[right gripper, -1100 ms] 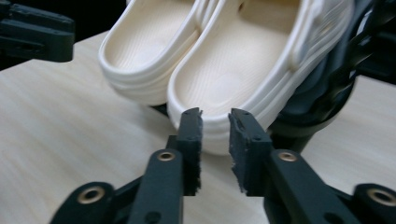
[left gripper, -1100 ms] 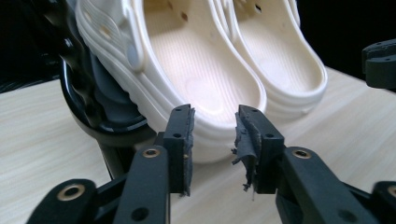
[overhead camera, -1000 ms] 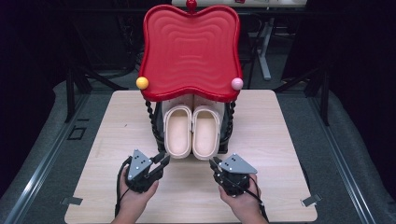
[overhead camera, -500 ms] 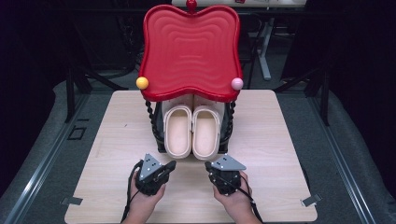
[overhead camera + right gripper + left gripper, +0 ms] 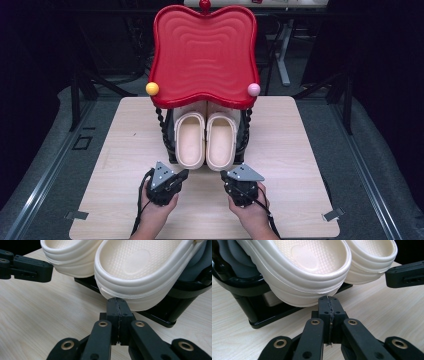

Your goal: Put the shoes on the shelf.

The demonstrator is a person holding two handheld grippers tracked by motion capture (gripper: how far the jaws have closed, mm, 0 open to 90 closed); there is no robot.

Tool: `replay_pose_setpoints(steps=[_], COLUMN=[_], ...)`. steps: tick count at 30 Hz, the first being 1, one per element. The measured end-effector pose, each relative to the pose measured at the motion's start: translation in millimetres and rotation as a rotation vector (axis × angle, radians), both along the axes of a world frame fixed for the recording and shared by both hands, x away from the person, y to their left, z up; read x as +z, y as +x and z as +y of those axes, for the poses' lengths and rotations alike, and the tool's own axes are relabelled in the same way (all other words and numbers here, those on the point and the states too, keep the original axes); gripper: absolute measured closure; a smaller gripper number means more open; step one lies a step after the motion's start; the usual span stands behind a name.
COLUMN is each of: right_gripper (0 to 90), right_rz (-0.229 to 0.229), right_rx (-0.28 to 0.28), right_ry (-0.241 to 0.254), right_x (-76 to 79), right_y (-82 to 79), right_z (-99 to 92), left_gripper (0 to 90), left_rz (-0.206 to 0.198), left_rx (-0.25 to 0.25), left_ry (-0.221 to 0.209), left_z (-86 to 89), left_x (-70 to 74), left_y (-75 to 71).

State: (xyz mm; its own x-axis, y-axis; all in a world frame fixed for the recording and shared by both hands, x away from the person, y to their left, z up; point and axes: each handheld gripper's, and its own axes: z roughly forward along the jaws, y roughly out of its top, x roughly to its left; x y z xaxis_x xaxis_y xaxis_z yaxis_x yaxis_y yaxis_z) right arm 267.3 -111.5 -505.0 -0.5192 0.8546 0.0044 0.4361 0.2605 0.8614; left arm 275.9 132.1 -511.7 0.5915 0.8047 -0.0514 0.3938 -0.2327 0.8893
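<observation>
Jaws: both pairs have just been closing and now meet on nothing | left gripper point(image 5: 181, 176), right gripper point(image 5: 226, 176) | pair of clogs point(image 5: 206, 140) sits on rack point(image 5: 170, 145) under red tray point(image 5: 202, 50) | step: approach | next: you open, then grip heels.

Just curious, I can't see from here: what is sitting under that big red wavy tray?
Under the red tray, a pair of cream clogs rests heel-out on a black lower shelf. Their toe ends are hidden beneath the tray, and so is anything farther back.
</observation>
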Motion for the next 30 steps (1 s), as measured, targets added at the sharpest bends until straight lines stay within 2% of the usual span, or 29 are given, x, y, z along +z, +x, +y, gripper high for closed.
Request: replay_pose_setpoints(steps=[4, 14, 20, 26, 30], right_gripper=[90.0, 90.0, 90.0, 90.0, 90.0], right_rz=[-0.003, -0.008, -0.023, -0.032, -0.033], right_rx=[-0.013, -0.038, -0.057, -0.071, -0.07], right_ry=[-0.001, -0.004, -0.016, -0.032, -0.041], right_x=[2.8, 7.6, 16.4, 22.6, 25.1], right_y=[1.0, 10.0, 22.4, 36.6, 45.5], right_z=[-2.0, -4.4, -7.5, -7.5, -6.3], left_gripper=[90.0, 90.0, 90.0, 89.9, 89.9], left_rz=[-0.011, -0.009, -0.025, -0.022, -0.023], left_rx=[0.014, 0.05, 0.051, 0.061, 0.059], left_ry=[0.019, 0.021, 0.023, 0.008, 0.014], left_z=[4.2, 11.9, 7.6, 1.5, -1.9], left_x=[3.3, 9.0, 16.1, 22.7, 25.8], left_y=[0.7, 12.3, 22.2, 36.1, 43.0])
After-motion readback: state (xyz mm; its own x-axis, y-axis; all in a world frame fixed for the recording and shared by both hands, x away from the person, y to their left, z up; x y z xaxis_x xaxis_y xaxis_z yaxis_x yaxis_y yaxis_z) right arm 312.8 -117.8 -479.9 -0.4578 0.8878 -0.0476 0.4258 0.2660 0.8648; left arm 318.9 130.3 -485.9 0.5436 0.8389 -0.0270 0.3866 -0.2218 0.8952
